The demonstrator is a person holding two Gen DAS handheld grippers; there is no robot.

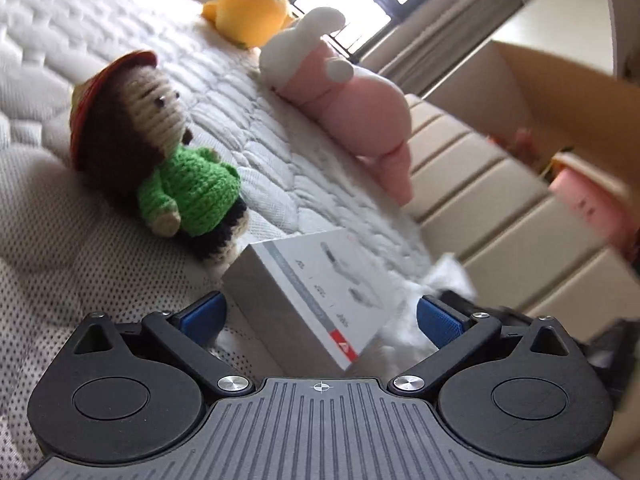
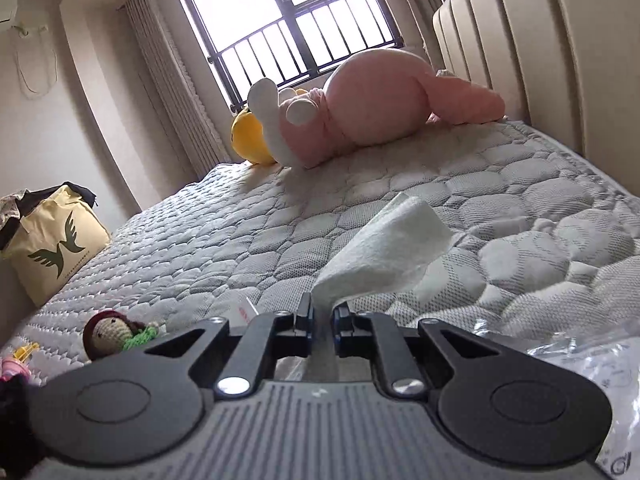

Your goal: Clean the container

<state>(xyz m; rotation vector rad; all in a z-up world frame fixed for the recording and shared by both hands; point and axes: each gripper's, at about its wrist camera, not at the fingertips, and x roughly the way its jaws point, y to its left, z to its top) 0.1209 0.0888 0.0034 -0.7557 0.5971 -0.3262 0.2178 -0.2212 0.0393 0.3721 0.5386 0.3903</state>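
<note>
A white printed carton (image 1: pixel 316 284) lies on the quilted mattress (image 1: pixel 248 128). My left gripper (image 1: pixel 320 314) stands open, its blue pads (image 1: pixel 204 312) wide apart on either side of the carton's near end, and I see no contact. My right gripper (image 2: pixel 324 316) is shut on a white cloth (image 2: pixel 392 240), which sticks up and forward from between the fingers. A white fluffy bit, probably that cloth (image 1: pixel 452 276), shows beside the left gripper's right finger. An open cardboard box (image 1: pixel 560 92) rises at the right, blurred, with pink items (image 1: pixel 588 204) at its mouth.
A crochet doll (image 1: pixel 160 148) in a green jumper lies left of the carton. A pink plush (image 2: pixel 372 108) and a yellow plush (image 2: pixel 250 140) rest near the window. The padded headboard (image 2: pixel 560 40) runs along the right. A cream bag (image 2: pixel 52 248) stands by the bed; clear plastic wrap (image 2: pixel 580 368) lies at the right.
</note>
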